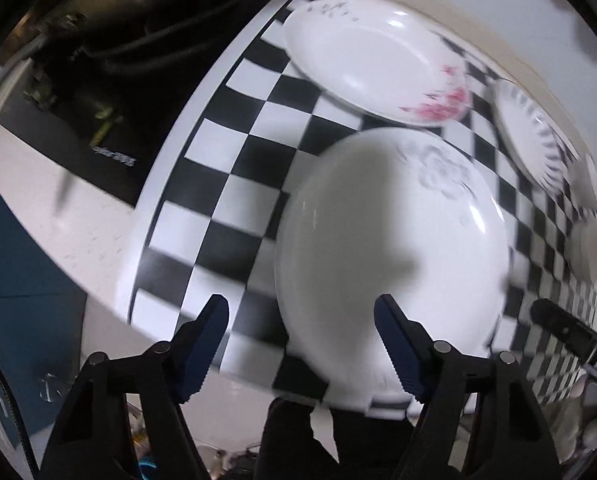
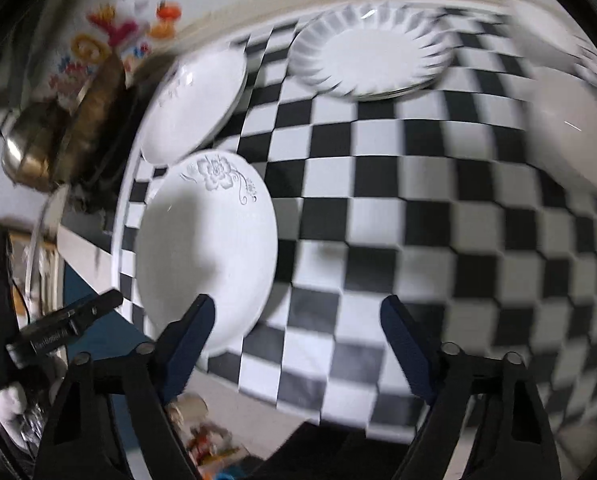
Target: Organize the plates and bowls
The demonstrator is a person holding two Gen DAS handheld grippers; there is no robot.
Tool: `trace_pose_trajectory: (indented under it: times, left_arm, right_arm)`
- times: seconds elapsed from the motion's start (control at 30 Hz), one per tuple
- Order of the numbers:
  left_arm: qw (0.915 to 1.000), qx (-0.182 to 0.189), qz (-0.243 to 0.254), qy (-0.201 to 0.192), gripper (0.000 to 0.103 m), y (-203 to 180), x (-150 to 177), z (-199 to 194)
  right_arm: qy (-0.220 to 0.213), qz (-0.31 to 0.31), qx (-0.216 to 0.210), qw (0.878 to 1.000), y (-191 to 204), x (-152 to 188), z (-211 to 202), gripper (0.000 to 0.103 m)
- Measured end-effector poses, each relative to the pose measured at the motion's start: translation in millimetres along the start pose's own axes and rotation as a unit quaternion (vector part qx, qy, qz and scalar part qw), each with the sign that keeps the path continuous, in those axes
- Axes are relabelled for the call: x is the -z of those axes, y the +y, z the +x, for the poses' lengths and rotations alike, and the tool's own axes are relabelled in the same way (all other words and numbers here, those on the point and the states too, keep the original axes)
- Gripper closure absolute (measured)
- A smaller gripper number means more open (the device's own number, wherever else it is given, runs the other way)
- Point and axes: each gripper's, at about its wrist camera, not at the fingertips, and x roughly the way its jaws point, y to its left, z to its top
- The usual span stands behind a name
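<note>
A white plate with a grey flower drawn near its rim point(image 1: 394, 248) is seen lying flat on the black-and-white checkered tablecloth point(image 1: 226, 200), close to the near edge of the table. Its surface is glossy, and a soft shadow is cast across its middle. In the right wrist view the same plate point(image 2: 206, 248) is found at the left side of the cloth, with the flower and a curling stem at its far rim.

Beyond it, toward the wall, a second white plate with red blossoms on one side of the rim point(image 1: 374, 64) is set, just beside the first; whether they touch cannot be told. In the right wrist view only a faint grey pattern is visible on that plate point(image 2: 194, 108). Farther along the wall a white plate with a fluted, scalloped rim point(image 2: 370, 52) is placed, well apart from the flowered one. At the far right a plain white bowl point(image 2: 570, 132) is blurred by motion.

The left gripper point(image 1: 302, 344) is held above the near edge of the grey-flowered plate, its blue-padded fingers spread wide with nothing between them. The right gripper point(image 2: 298, 344) is likewise held wide, gripping nothing, over bare checkered cloth just right of that plate.
</note>
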Motion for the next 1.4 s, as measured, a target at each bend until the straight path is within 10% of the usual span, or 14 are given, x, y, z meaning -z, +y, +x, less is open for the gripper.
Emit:
trace_pose_trajectory:
  times: [0.23, 0.43, 1.4]
  left_arm:
    - [0.9988, 0.002, 0.001, 0.049, 0.062, -1.0, -26.5, 43.4]
    - [0.9985, 0.009, 0.001, 0.054, 0.065, -7.9, -30.1, 43.5]
    - [0.9852, 0.045, 0.162, 0.032, 0.066, -176.5, -0.2, -9.6]
  right_arm:
    - [0.076, -0.031, -0.023, 0.996, 18.4, -53.6, 76.1, 0.050]
    - [0.105, -0.033, -0.041, 0.993, 23.0, -62.9, 93.7, 0.086]
    - [0.031, 0.072, -0.021, 0.997, -119.0, -31.1, -20.3, 0.087]
